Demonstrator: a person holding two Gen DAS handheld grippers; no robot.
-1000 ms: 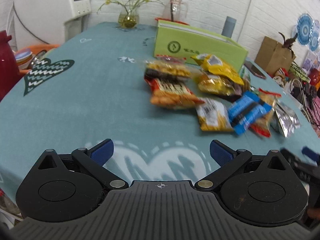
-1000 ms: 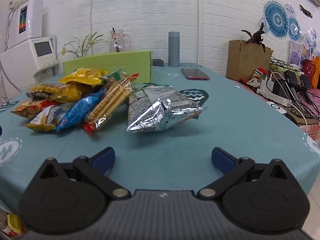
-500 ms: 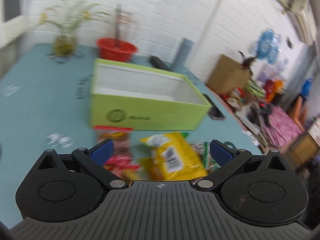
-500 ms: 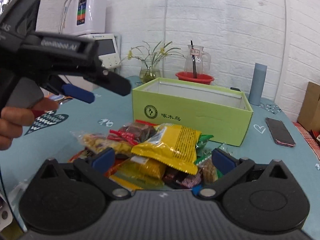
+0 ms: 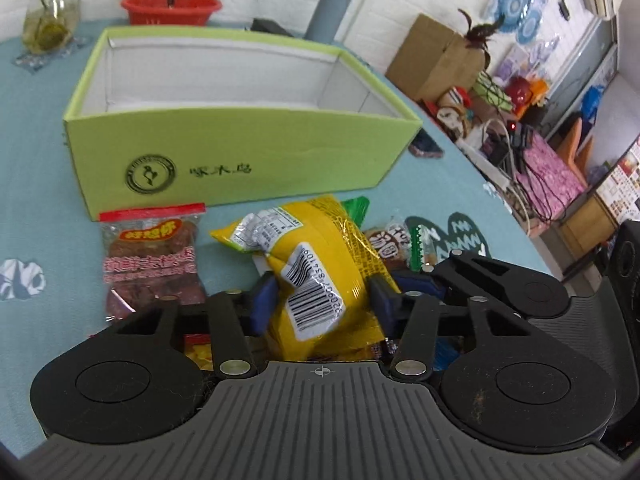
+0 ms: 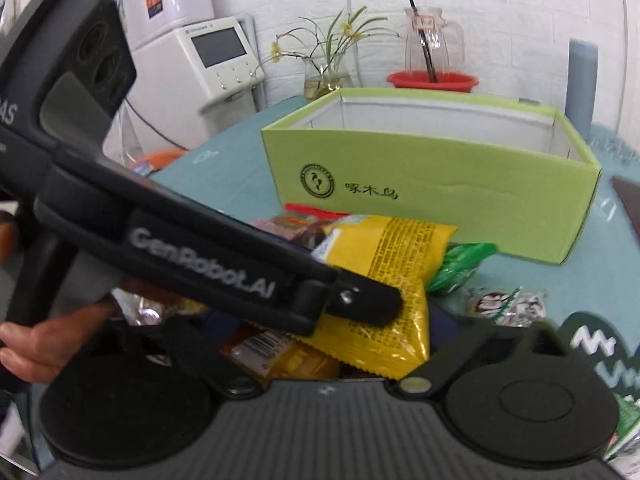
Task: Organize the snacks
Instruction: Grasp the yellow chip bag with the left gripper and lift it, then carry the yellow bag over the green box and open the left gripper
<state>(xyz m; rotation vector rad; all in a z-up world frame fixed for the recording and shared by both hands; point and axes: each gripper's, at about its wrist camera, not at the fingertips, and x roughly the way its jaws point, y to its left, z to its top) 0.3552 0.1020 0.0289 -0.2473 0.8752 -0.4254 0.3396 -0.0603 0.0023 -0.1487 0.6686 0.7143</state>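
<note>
Teal tablecloth (image 5: pixel 36 184): green box (image 5: pixel 240 160) empty; left fingers (image 5: pixel 264 300) closing on yellow packet (image 5: pixel 320 264); right's hidden.

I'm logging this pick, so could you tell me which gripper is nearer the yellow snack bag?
Left. The left gripper is closing around the yellow snack bag; the right gripper's fingers sit just beside it.

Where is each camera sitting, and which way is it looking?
Left wrist view: it sits on the left gripper, looking forward and down at the yellow snack bag between its closing jaws, with the green box behind.
Right wrist view: it sits on the right gripper, fingertips hidden, facing the snack pile; the left gripper crosses it, with a hand at the left edge.
Both views show the yellow snack bag, the green box and the red bowl.
</note>
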